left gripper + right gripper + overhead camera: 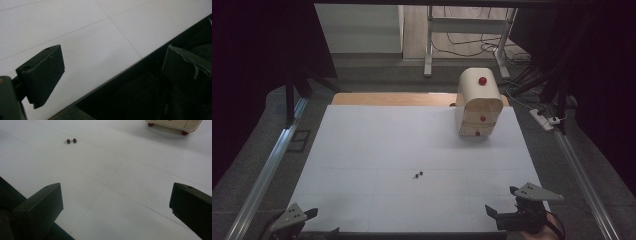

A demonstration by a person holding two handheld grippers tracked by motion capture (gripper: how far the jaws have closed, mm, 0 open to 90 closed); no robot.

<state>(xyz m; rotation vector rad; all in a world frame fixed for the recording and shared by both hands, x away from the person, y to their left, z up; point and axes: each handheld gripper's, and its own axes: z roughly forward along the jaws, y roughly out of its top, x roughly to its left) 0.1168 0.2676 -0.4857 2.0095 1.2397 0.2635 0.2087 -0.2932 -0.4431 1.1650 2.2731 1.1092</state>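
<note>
Both my claws, left and right, spread, empty; tiny earrings may slip or skid if pinched off-centre

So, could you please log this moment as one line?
left gripper: open, empty | right gripper: open, empty | earrings: mid-table, untouched | wooden box: far right

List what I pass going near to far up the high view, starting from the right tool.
Right tool → small pair of dark red beads → wooden box with red knobs → grey stand on the floor beyond the table.
</note>
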